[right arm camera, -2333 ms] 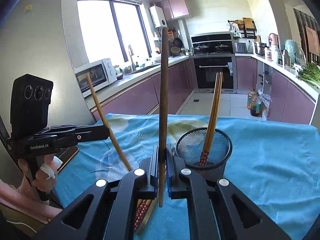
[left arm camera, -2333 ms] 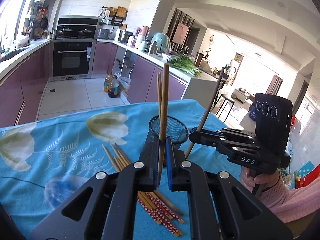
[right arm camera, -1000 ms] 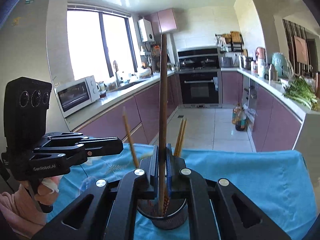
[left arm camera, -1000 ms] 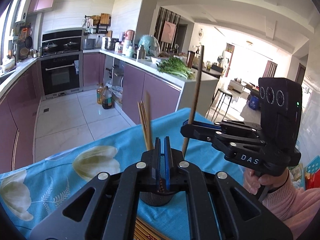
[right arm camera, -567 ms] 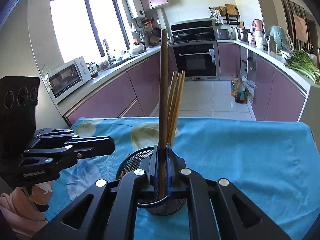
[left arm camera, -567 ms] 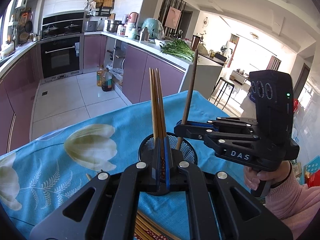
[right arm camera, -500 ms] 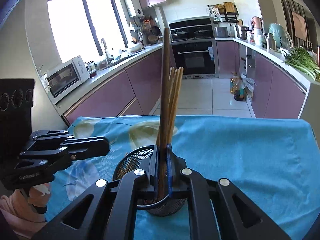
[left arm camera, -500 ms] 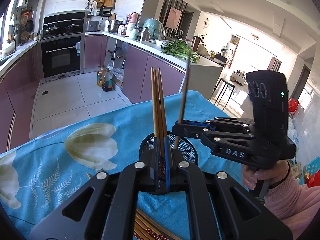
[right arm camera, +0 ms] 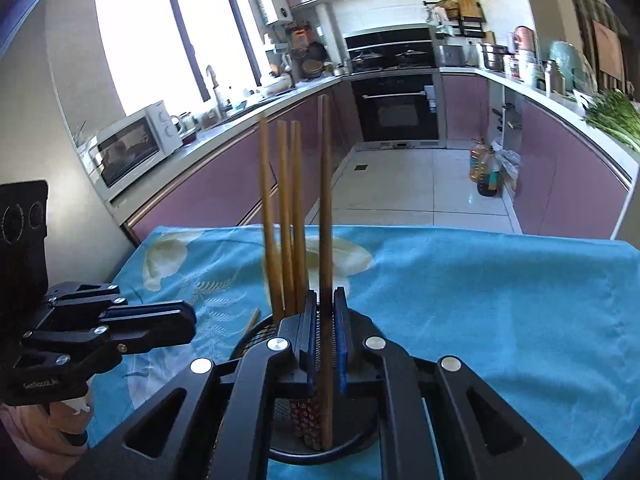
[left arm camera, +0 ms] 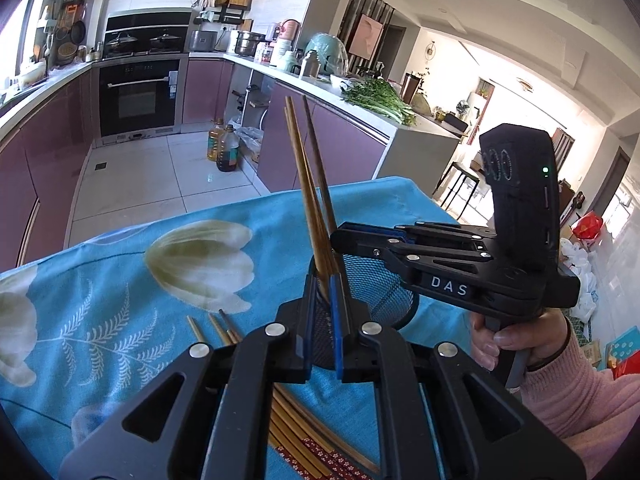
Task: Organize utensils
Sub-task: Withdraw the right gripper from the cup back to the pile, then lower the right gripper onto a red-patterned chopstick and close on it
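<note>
Progress at the holder. Your right gripper (right arm camera: pixel 324 344) stands over the black mesh holder (left arm camera: pixel 384 300), its jaws opening: the dark chopstick (right arm camera: pixel 325 240) stands between them, its foot down inside the holder, and a small gap shows on each side, so the pads no longer seem to press it. Your left gripper (left arm camera: pixel 323 320) is also parting by a sliver — the jaws stand narrowly apart just before the holder's near rim; whether a stick lies between them you cannot tell from the left wrist view, since the standing sticks rise right behind the gap.

Done so far: 4 chopsticks stand in the holder — 3 light bamboo chopsticks (right arm camera: pixel 282 220) leaning together and the dark one beside them.

Left to do: a loose bundle of chopsticks (left arm camera: pixel 304 432) lies on the surface (left arm camera: pixel 120 280), on the blue flowered cloth, beneath and just beside your left gripper, with several tips (left arm camera: pixel 218 326) showing to its left. Their count cannot be read, as the gripper body hides most of them. By this reckoning the task is part done, with a fair share of sticks yet to lift and stand.
</note>
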Action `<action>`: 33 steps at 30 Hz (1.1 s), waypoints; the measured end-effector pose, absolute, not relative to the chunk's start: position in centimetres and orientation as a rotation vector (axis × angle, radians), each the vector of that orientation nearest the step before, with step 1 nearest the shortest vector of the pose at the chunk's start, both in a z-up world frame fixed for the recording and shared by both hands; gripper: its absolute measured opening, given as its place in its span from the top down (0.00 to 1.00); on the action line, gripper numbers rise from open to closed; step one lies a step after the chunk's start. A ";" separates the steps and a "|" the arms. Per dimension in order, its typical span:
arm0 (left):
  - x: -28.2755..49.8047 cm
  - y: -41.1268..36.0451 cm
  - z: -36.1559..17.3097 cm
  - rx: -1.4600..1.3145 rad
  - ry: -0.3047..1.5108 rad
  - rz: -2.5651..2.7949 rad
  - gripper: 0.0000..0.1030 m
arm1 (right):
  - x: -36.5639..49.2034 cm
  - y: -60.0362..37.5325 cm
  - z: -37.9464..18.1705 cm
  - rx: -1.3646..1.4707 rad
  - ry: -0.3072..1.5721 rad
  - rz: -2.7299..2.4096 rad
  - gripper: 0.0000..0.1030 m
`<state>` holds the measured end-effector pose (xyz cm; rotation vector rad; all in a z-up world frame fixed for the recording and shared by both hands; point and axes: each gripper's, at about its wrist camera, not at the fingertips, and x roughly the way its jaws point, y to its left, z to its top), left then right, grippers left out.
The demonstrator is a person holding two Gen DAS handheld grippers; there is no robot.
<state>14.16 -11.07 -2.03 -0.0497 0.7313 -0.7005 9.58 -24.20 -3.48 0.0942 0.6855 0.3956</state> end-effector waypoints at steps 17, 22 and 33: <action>12.3 -7.4 -5.3 -0.028 0.761 -0.574 0.74 | 2.8 -24.7 -1.7 0.067 0.582 0.472 0.67; 11.1 -6.7 -7.9 0.001 0.817 -0.528 0.68 | 0.8 -22.4 -3.7 0.013 0.647 0.553 0.64; 10.2 -6.1 -12.2 0.004 0.923 -0.481 0.57 | 2.3 -18.8 -10.2 0.029 0.844 0.544 0.65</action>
